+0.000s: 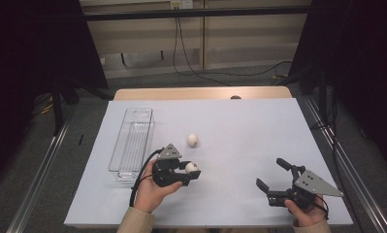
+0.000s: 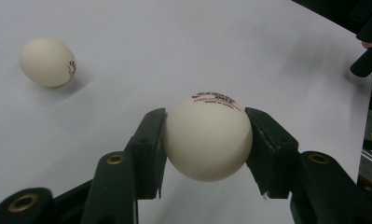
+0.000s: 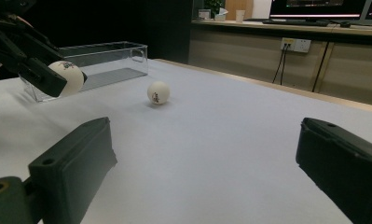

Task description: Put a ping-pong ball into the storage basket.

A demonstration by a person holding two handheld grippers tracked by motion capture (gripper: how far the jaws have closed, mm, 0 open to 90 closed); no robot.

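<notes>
My left gripper (image 1: 191, 172) is shut on a white ping-pong ball (image 1: 191, 167), held just above the white table sheet. In the left gripper view the ball (image 2: 207, 138) sits squeezed between both black pads, red and black print on top. A second white ball (image 1: 192, 140) lies loose on the sheet beyond it, seen also at upper left in the left gripper view (image 2: 47, 62) and mid-table in the right gripper view (image 3: 158, 92). My right gripper (image 1: 273, 173) rests near the front right edge, jaws wide apart with nothing between them.
A long clear plastic tray (image 1: 131, 143) lies at the left of the sheet, just left of my left gripper. The wooden table edge (image 1: 201, 93) runs along the back. Cables hang on the wall behind.
</notes>
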